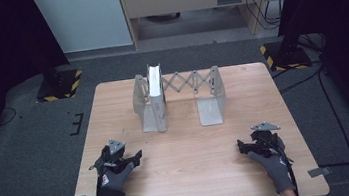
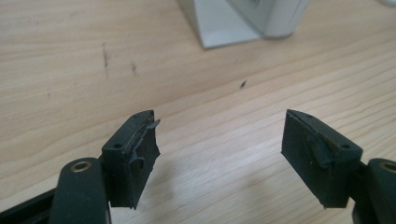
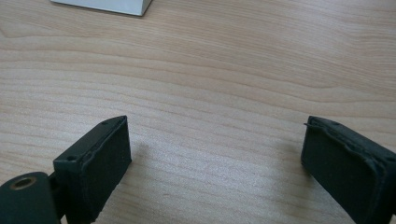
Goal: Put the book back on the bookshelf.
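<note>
Your white book (image 1: pixel 156 91) stands upright on its edge in the left bay of the expanding metal rack (image 1: pixel 178 97), touching the left upright, toward the far side of the wooden table (image 1: pixel 196 171); the rack's right bay (image 1: pixel 209 104) holds nothing and its scissor link spans the gap between the two ends. In front of the rack you have a broad stretch of bare tabletop running to the near edge. Your left gripper (image 1: pixel 137 155) sits near the table's near-left corner, pointing inward, its jaws parted to a middling gap with only wood between them; in the left gripper view, the gripper (image 2: pixel 219 140) faces the rack's base plate (image 2: pixel 219 28) and the book's lower corner (image 2: pixel 275 18), well apart from both. Your right gripper (image 1: pixel 241 146) rests near the near-right side, close to the table's right edge, and in the right gripper view, the gripper (image 3: pixel 215 154) has its jaws spread wide over bare wood, with a corner of the rack's right base (image 3: pixel 116 5) far ahead.
</note>
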`<state>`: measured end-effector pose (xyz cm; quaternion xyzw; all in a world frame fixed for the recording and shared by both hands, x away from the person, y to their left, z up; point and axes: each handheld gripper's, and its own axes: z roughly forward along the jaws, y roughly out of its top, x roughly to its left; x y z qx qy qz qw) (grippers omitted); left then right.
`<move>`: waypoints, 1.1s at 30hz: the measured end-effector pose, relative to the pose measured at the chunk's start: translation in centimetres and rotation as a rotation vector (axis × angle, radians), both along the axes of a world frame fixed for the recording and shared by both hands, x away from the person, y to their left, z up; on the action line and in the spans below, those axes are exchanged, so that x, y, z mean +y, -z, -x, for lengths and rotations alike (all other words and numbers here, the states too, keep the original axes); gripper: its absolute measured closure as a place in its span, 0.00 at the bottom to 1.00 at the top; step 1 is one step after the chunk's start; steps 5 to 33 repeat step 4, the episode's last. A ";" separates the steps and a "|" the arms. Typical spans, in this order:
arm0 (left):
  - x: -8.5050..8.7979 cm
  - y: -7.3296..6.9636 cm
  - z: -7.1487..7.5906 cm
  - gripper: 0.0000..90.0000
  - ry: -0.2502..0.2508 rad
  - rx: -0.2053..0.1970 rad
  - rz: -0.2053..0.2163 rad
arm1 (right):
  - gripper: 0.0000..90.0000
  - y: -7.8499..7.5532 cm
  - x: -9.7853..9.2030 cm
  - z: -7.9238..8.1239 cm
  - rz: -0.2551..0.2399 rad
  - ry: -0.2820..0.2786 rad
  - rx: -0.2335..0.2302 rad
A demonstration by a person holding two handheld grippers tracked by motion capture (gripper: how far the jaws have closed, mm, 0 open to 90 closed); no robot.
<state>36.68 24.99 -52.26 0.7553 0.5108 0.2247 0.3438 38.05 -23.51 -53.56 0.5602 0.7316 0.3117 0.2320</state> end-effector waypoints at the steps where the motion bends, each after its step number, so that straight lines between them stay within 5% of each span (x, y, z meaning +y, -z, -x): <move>1: 0.2 0.2 -0.1 0.28 -0.002 0.007 -0.016 | 0.09 0.0 0.0 0.0 -0.002 0.003 -0.002; 33: 0.5 0.4 -0.1 0.27 -0.011 0.014 -0.022 | 0.09 -0.1 -0.1 0.0 0.003 0.004 -0.007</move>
